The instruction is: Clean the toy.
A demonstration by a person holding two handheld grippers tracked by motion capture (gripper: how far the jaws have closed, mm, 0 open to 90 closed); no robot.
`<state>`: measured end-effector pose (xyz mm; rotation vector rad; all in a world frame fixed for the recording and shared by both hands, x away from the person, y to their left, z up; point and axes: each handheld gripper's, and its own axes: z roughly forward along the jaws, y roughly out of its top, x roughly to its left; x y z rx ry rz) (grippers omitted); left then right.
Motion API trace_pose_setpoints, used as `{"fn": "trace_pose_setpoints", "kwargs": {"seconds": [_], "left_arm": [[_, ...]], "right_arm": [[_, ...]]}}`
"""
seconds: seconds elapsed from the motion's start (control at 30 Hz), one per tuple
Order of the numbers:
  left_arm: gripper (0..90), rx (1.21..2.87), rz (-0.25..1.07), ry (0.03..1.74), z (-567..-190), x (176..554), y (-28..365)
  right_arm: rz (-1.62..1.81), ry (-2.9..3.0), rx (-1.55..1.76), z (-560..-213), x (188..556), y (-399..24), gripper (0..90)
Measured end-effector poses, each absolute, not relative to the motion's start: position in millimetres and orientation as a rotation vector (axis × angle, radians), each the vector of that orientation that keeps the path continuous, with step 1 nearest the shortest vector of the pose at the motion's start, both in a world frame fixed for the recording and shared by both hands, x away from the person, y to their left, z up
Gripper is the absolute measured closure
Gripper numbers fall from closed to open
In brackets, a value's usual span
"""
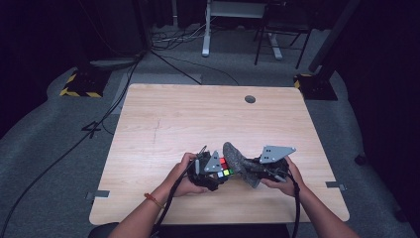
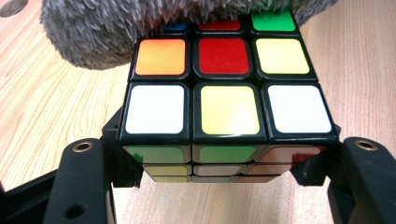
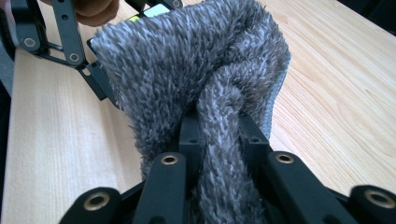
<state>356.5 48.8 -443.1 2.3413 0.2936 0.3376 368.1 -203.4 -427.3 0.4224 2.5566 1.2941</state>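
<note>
Forearms are entering from the bottom edge of the high view, nearest that camera, and reaching over the pale wooden table [image 1: 163, 114], the largest thing here, flat and smooth-grained with a small round grommet [image 1: 250, 99] near its far edge.

Next in size, the grey cloth [image 3: 196, 70], shaggy and thick-piled like a microfibre duster, is bunching into a soft fold. The right gripper [image 3: 218, 135] is pinching a twisted ridge of it between its black jaws, so they are clamping the fabric firmly. The free end of the cloth is draping over the far rows of the puzzle cube [image 2: 224, 93], touching its top face.

The cube, glossy plastic with square coloured stickers on a black frame, is sitting near the table's front edge, between the two hands. The left gripper [image 2: 219, 170] is gripping it by its two opposite sides, jaws closed tight against the lower layers.

As a judgement: the wiping is under way, and trouble could come from the cloth's long pile snagging on a cube corner and dragging a layer round. The cube's slick faces could also be slipping in the left jaws if the right hand is pushing too hard sideways.
</note>
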Motion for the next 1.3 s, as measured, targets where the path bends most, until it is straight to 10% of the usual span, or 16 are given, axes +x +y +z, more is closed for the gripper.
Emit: {"fn": "trace_pose_setpoints", "kwargs": {"seconds": [1.3], "left_arm": [[33.0, 2.361, 0.365, 0.263, -447.7, 355.8, 39.3]], "right_arm": [[1.400, 2.535, 0.337, -416.3, 356.1, -182.2, 76.4]]}}
